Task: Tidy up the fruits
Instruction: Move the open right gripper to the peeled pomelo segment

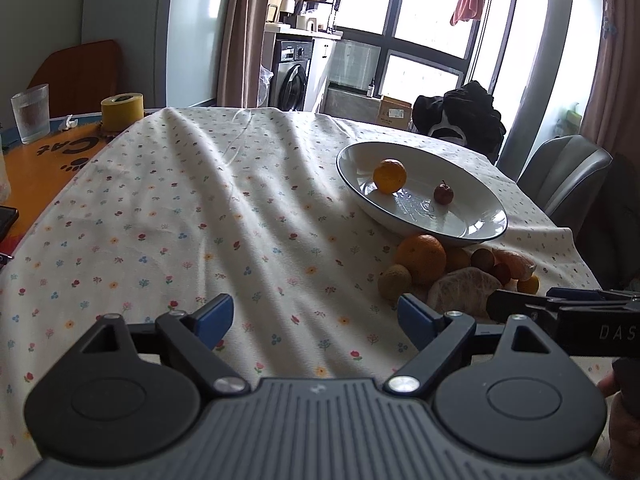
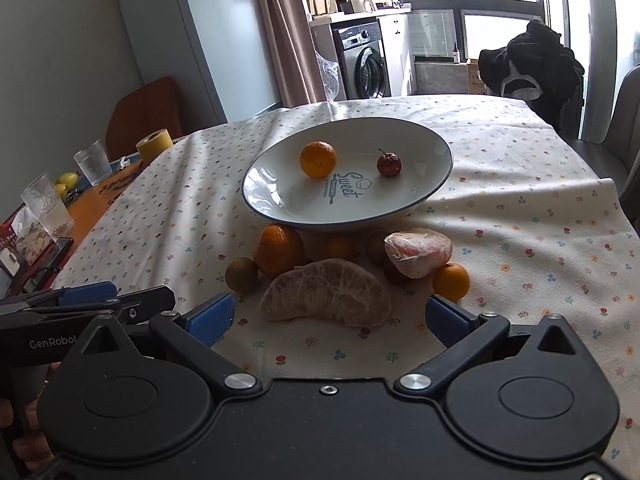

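Fruit sits heaped near the plate point(image 2: 440, 152). Left gripper point(image 1: 316, 318) hangs spread and empty over bare cloth; right gripper point(image 2: 330, 312) gapes around the peeled pomelo segment point(image 2: 326, 294), likely soft and tearable, best pinched gently across its thick middle.

In the plate point(image 2: 436, 168) lie a mandarin point(image 2: 318, 159) and, to its right, a small fruit point(image 2: 389, 163). Just before the plate the other fruits cluster, the peeled segment point(image 2: 326, 292) nearest.
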`<move>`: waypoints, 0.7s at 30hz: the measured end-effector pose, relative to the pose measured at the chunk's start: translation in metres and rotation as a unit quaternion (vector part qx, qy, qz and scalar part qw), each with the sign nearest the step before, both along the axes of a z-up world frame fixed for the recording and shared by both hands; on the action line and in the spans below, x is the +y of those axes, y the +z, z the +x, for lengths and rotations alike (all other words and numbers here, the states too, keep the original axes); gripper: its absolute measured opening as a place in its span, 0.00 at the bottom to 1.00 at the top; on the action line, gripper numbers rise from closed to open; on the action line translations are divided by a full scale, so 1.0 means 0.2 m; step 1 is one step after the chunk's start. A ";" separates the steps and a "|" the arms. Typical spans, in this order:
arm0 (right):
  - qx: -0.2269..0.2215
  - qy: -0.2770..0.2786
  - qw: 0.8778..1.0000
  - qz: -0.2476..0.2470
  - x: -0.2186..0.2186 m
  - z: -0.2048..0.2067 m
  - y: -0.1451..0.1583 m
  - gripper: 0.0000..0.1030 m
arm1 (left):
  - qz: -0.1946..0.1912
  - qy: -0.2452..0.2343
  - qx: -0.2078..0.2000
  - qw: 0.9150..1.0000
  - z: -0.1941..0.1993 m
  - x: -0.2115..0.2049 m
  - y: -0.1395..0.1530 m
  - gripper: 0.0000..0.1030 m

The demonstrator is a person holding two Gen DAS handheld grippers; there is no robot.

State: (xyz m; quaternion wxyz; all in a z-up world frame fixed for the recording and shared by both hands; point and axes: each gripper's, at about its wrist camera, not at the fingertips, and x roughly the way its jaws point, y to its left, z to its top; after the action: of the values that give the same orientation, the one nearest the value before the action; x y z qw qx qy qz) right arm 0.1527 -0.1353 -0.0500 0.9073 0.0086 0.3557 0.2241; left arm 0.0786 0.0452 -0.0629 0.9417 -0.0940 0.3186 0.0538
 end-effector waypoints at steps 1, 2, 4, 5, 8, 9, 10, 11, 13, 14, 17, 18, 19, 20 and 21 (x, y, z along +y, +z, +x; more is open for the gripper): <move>0.005 0.000 1.000 -0.002 0.01 0.01 -0.01 1.00 | -0.001 0.000 0.001 1.000 0.00 0.00 -0.01 0.85; 0.009 0.000 1.000 -0.004 0.02 0.01 -0.01 1.00 | -0.001 0.000 0.002 1.000 0.00 0.01 -0.01 0.85; 0.012 0.001 1.000 -0.009 0.04 0.02 -0.02 1.00 | -0.002 0.002 0.004 1.000 0.00 0.01 -0.02 0.85; 0.013 0.003 1.000 -0.013 0.05 0.02 -0.03 1.00 | -0.003 0.003 0.004 1.000 0.00 0.02 -0.02 0.85; 0.017 0.005 0.999 -0.029 0.09 0.04 -0.04 1.00 | -0.006 0.007 0.009 1.000 0.01 0.03 -0.04 0.85; 0.019 0.005 0.999 -0.033 0.10 0.04 -0.05 1.00 | -0.007 0.009 0.011 1.000 0.02 0.04 -0.05 0.85; 0.022 0.005 0.999 -0.035 0.10 0.05 -0.06 1.00 | -0.008 0.010 0.012 1.000 0.02 0.04 -0.05 0.85; 0.026 0.004 0.999 -0.036 0.11 0.05 -0.07 1.00 | -0.009 0.009 0.013 1.000 0.02 0.05 -0.05 0.85; 0.033 0.003 0.999 -0.037 0.12 0.07 -0.08 1.00 | -0.008 0.011 0.014 1.000 0.03 0.05 -0.06 0.85; 0.034 0.002 0.999 -0.038 0.13 0.07 -0.08 1.00 | -0.007 0.013 0.014 1.000 0.04 0.05 -0.07 0.85; 0.030 0.003 0.998 -0.049 0.15 0.09 -0.08 1.00 | -0.008 0.016 0.017 1.000 0.05 0.07 -0.08 0.85; 0.029 0.003 0.998 -0.053 0.16 0.09 -0.09 1.00 | -0.009 0.016 0.017 1.000 0.05 0.07 -0.08 0.85; 0.029 0.002 0.998 -0.057 0.16 0.10 -0.09 1.00 | -0.011 0.016 0.016 1.000 0.06 0.07 -0.08 0.85; 0.031 0.003 0.998 -0.058 0.17 0.10 -0.10 1.00 | -0.012 0.015 0.016 1.000 0.06 0.08 -0.09 0.85; 0.030 0.003 0.998 -0.061 0.17 0.10 -0.11 1.00 | -0.013 0.015 0.016 1.000 0.06 0.08 -0.09 0.85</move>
State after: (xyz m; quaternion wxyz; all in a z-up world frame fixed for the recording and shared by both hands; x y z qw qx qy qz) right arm 0.1736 -0.1009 -0.0711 0.8942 -0.0407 0.3961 0.2044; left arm 0.0912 0.0611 -0.0803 0.9342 -0.1105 0.3328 0.0655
